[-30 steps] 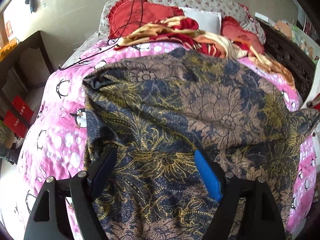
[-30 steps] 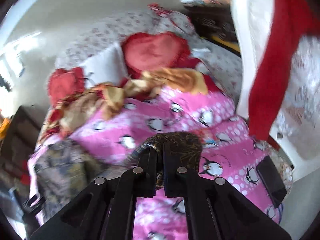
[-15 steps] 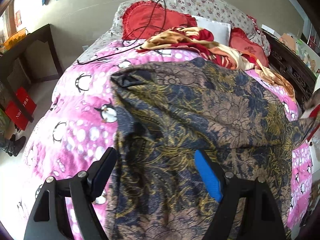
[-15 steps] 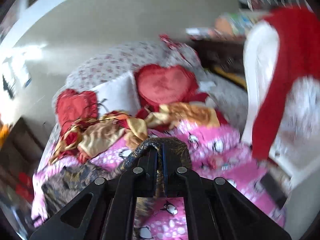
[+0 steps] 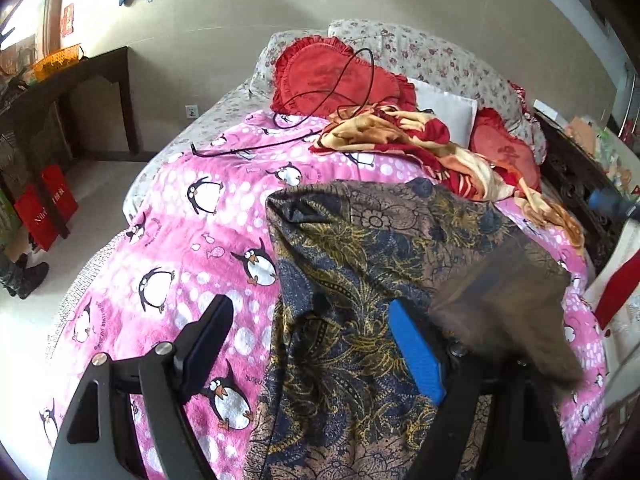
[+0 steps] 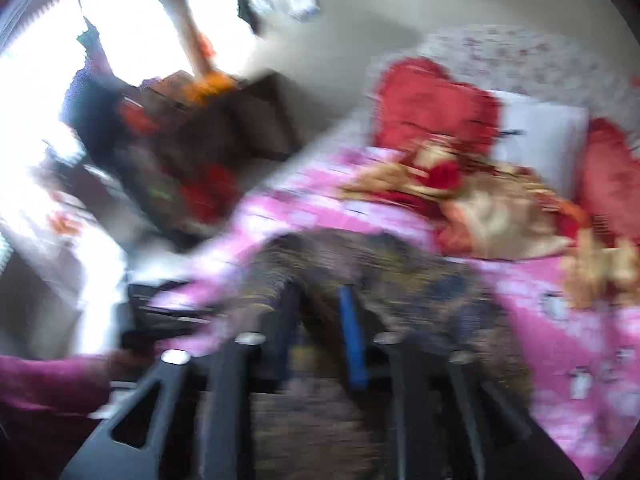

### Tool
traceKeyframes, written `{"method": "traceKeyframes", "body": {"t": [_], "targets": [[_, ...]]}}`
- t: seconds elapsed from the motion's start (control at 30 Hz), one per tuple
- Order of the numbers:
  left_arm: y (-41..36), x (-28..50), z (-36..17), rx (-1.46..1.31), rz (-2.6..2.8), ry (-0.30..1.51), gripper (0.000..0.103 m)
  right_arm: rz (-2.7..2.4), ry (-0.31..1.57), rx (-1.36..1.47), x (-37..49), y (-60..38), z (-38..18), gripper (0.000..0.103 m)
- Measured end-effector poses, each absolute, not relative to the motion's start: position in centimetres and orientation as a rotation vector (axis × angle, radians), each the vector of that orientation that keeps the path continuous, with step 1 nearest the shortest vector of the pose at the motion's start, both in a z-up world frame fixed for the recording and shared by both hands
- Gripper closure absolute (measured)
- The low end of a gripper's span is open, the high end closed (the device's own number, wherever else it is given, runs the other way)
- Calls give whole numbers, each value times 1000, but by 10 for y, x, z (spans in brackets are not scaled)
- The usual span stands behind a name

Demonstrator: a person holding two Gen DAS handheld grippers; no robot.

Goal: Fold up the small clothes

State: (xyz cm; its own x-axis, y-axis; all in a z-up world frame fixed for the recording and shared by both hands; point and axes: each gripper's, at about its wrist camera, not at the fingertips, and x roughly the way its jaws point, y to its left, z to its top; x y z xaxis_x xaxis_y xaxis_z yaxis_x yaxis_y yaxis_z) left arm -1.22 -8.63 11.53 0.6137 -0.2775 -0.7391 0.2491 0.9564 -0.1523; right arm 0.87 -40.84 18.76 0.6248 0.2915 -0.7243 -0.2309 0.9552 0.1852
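Left gripper (image 5: pixel 308 344): jaws spread wide, holding nothing; the left finger (image 5: pixel 208 332) is over the blanket, the blue-padded right finger (image 5: pixel 416 354) over the garment.

Right gripper (image 6: pixel 320 332): view badly blurred; jaws stand slightly apart with garment cloth at and between them; cannot tell whether it is gripped.

Garment (image 5: pixel 360 320): dark blue and tan floral cloth, spread on the bed on the right half of the blanket, its right edge lifted and blurred in a fold over itself.

Blanket (image 5: pixel 180 248): pink, penguin print, covering the bed.

Throw (image 5: pixel 400 136): crumpled, red and cream, beyond the garment.

Cable (image 5: pixel 320 112): black, looped across the far blanket and cushion.

Cushion (image 5: pixel 328 76): red, heart-shaped, at the headboard end.

Desk (image 5: pixel 80 92): dark, far left.
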Motion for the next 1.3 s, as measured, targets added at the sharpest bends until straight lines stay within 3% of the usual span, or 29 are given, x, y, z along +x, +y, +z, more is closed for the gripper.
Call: {"method": "traceKeyframes", "body": {"t": [0.33, 0.6, 0.73, 1.0, 1.17, 1.3], "targets": [[-89, -16, 86, 14, -396, 886, 17, 351, 1022, 328, -40, -427, 83, 70], [-81, -25, 65, 108, -375, 939, 17, 530, 1152, 440, 31, -346, 15, 70], [-62, -22, 69, 75, -371, 936, 17, 585, 1152, 399, 82, -315, 18, 70], [-56, -10, 82, 21, -413, 899, 17, 552, 1016, 672, 163, -322, 36, 69], [-68, -26, 78, 62, -531, 869, 11, 623, 995, 496, 92, -343, 56, 69], [-79, -36, 62, 165, -538, 882, 11, 644, 1161, 418, 37, -341, 13, 63]]}}
